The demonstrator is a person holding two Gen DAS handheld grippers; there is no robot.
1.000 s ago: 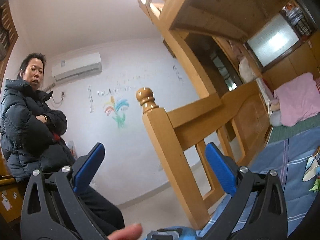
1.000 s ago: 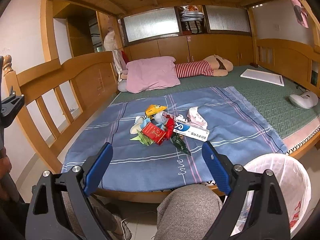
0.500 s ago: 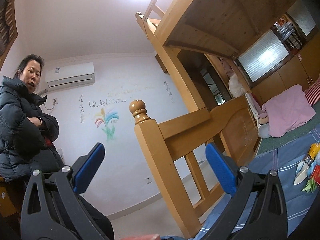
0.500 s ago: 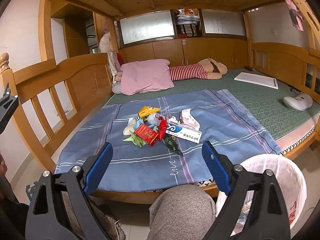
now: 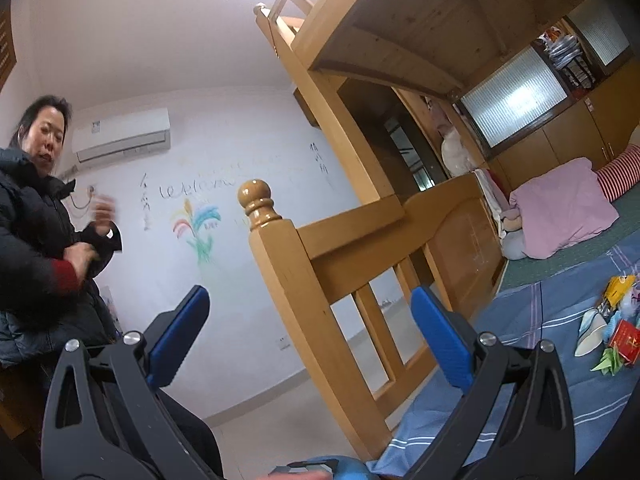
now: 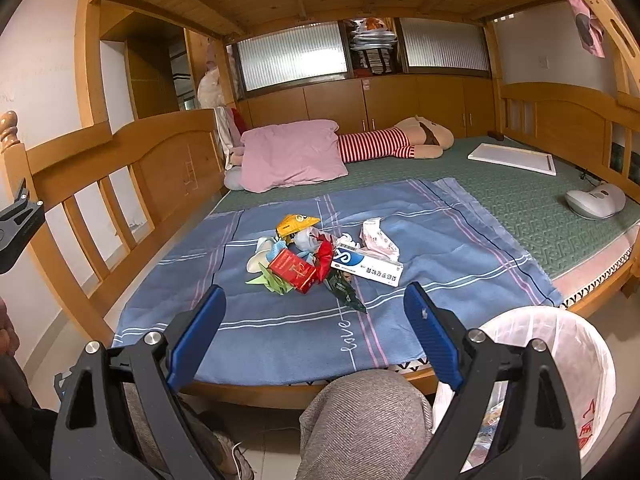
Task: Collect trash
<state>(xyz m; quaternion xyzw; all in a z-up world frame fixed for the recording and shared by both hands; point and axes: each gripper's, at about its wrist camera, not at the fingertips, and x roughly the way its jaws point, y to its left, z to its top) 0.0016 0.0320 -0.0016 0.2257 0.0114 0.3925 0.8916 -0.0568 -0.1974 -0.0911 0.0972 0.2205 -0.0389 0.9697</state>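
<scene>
Change: left gripper (image 5: 304, 332) view has swung toward the bed; bystander's hands raised.
Grippers: both gape, empty; right gripper (image 6: 314, 324) faces the trash pile (image 6: 316, 258).
Bin (image 6: 560, 360): beside bed, near the pile, for short drops.

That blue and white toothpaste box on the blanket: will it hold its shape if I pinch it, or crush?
The toothpaste box looks like thin cardboard with square edges, so probably stiff lengthwise but crushable across its faces. It is likely light. It lies flat against a crumpled pink wrapper, which may shift with it.

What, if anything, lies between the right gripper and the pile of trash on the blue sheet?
Nothing visible does. The right gripper is open and empty, and only bare blue sheet lies between it and the trash pile.
</scene>
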